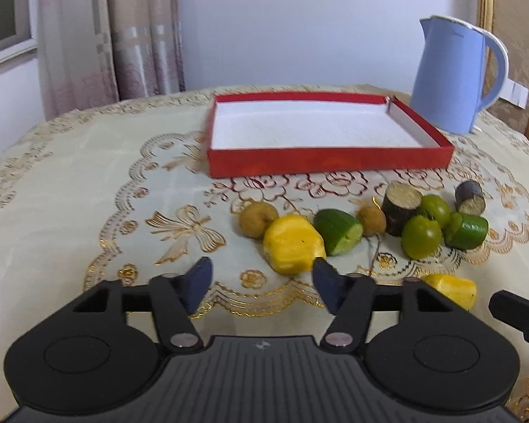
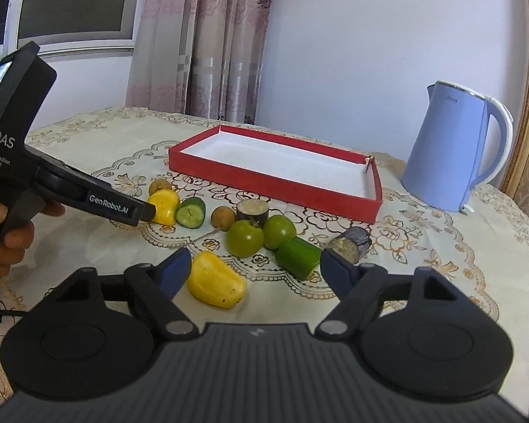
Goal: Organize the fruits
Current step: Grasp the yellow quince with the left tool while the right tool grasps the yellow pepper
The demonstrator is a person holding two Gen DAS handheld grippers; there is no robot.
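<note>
Two yellow fruit pieces (image 2: 217,279) lie on the tablecloth (image 1: 88,162) before the empty red tray (image 1: 329,162), and my right gripper (image 2: 255,269), unclenched and holding nothing, should take the near soft, slippery one gently across its middle.

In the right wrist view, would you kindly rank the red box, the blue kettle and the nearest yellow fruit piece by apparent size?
1. red box
2. blue kettle
3. nearest yellow fruit piece, smallest though closest to the camera.
</note>
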